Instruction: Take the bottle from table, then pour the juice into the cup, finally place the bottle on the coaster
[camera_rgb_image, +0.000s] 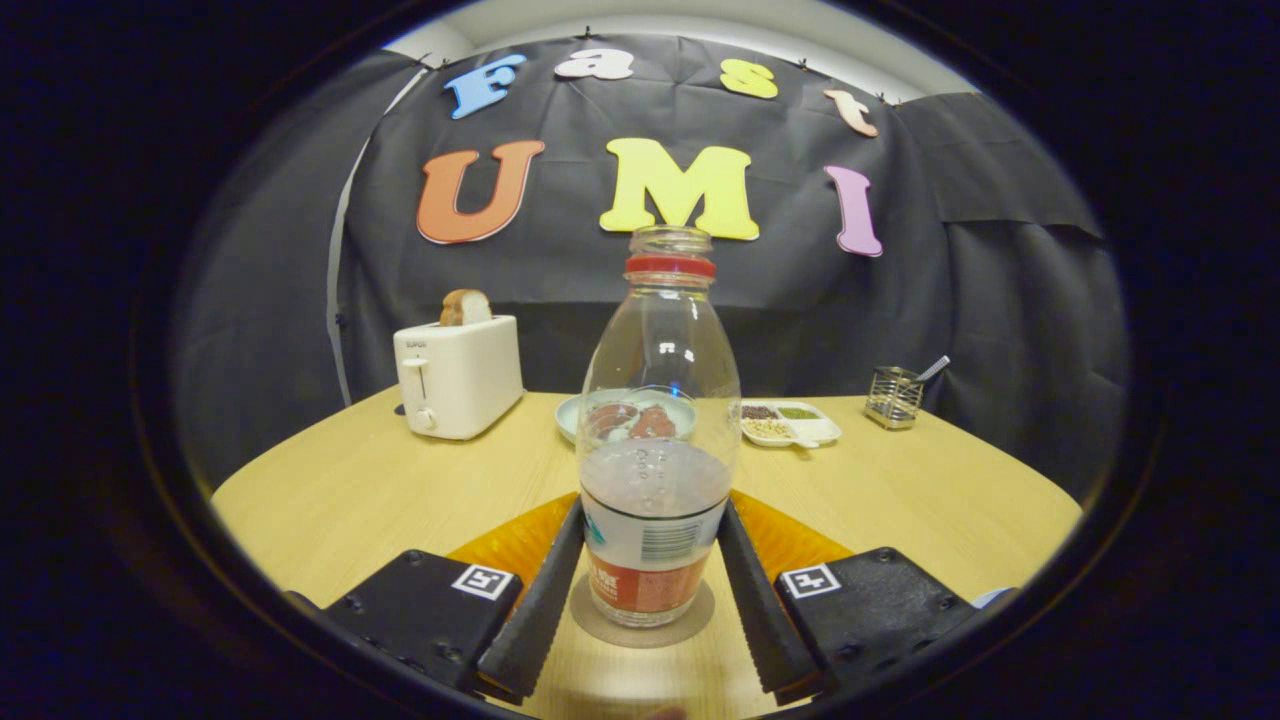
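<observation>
Bottle (655, 440) on coaster (642, 622) fills the gap between the jaws; bare surface (350, 490) either side; toaster (458, 377), dishes (790, 423) beyond.

Nothing you can read out here. Your toaster (460, 380) carries a small dark word on its front, too small to make out. The bottle (660, 400) label (650, 560) shows a barcode and pale lettering on a red band, blurred. Your gripper (652, 515) bears two square black-and-white markers (484, 581); its fingers flank the bottle, contact unclear.
</observation>
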